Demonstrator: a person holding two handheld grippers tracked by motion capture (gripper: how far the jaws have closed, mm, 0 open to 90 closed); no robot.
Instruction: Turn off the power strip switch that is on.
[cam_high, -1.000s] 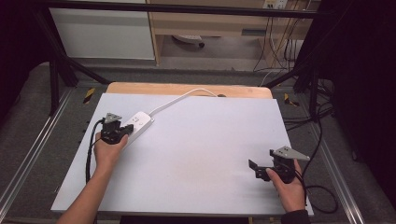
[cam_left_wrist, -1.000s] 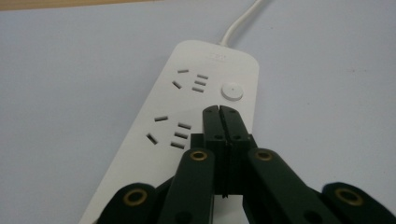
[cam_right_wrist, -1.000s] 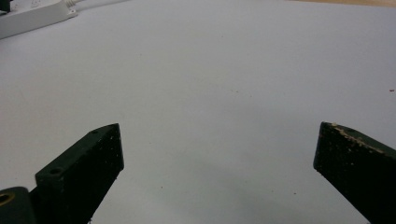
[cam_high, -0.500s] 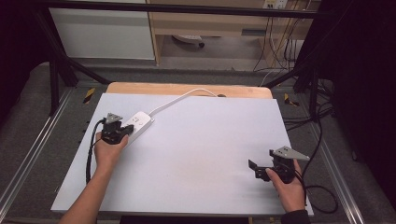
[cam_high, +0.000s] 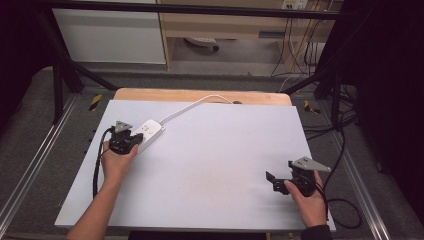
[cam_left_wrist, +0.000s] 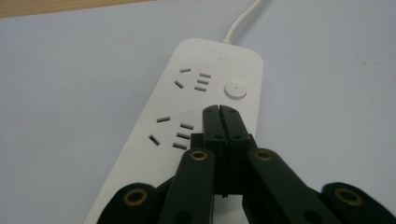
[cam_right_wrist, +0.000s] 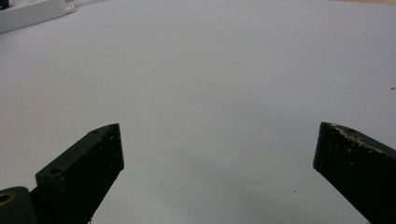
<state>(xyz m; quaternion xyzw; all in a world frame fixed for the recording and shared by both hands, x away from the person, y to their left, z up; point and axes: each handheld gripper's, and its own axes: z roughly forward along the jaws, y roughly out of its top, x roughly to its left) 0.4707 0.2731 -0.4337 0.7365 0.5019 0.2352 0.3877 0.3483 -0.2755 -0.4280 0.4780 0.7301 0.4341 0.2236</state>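
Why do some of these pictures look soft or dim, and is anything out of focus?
High view: the table is evenly lit, its surroundings fall into darkness. Left gripper view: the power strip is fairly sharp, while the shut left claw blurs toward the bottom. Right gripper view: the open right claw looks soft and dark against the plain table.

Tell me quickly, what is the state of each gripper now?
Left gripper: closed, holding nothing, tips over the white power strip.
Right gripper: open, empty, over the bare table.
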